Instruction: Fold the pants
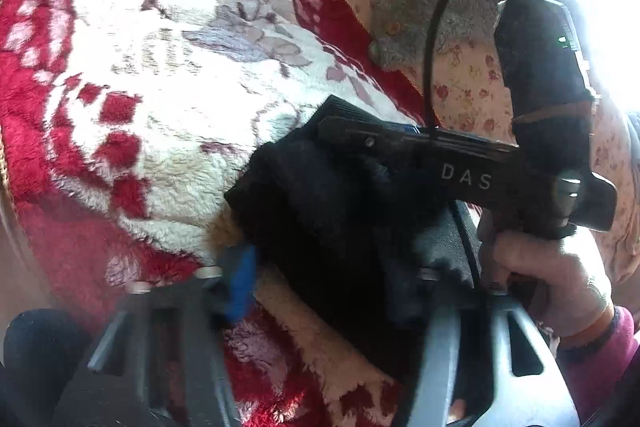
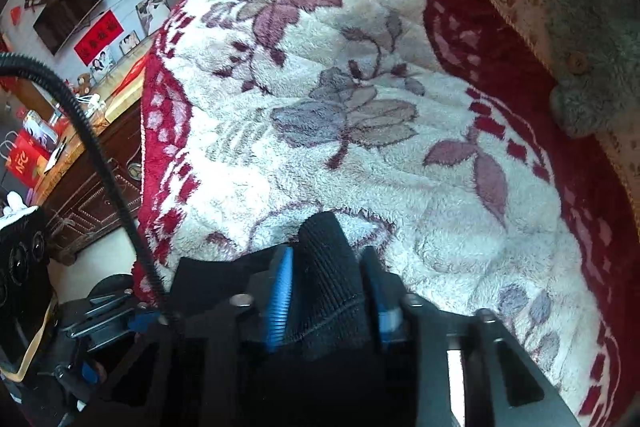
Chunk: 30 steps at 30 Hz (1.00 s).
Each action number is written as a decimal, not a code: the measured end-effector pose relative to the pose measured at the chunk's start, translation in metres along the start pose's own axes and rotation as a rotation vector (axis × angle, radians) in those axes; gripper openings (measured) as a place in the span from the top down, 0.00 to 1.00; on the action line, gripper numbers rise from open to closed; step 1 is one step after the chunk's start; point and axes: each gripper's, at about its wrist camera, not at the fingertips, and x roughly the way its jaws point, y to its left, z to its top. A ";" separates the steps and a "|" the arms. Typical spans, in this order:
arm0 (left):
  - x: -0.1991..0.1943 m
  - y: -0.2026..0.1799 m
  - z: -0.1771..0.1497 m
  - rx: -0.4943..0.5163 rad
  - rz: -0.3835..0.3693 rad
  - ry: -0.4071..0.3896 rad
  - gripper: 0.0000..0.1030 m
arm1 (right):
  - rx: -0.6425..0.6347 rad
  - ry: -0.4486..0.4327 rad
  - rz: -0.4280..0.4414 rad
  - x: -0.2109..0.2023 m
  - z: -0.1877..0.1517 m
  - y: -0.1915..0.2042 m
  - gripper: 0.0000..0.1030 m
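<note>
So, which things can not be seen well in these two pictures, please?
- Black knitted pants: in the left wrist view, full shape hidden by the right gripper lying across them.
- Left gripper: blurred, right finger lost against dark cloth; the grip cannot be judged.
- Grey fleece garment with buttons: in the right wrist view, cut off by the edge.
- Small framed photos: too small.
</note>
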 end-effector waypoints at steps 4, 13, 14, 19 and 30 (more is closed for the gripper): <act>-0.010 -0.007 0.000 0.029 -0.017 -0.026 0.76 | 0.004 -0.063 0.005 -0.024 -0.003 0.004 0.85; -0.064 -0.056 -0.001 0.142 -0.109 -0.122 0.81 | 0.041 -0.247 0.011 -0.118 -0.018 0.016 0.85; -0.067 -0.063 -0.001 0.156 -0.120 -0.128 0.81 | 0.047 -0.270 0.006 -0.131 -0.022 0.016 0.85; -0.085 -0.110 -0.013 0.257 -0.203 -0.133 0.81 | 0.087 -0.375 -0.029 -0.187 -0.049 0.014 0.85; -0.080 -0.207 -0.070 0.460 -0.326 -0.019 0.81 | 0.248 -0.535 -0.106 -0.277 -0.162 -0.009 0.87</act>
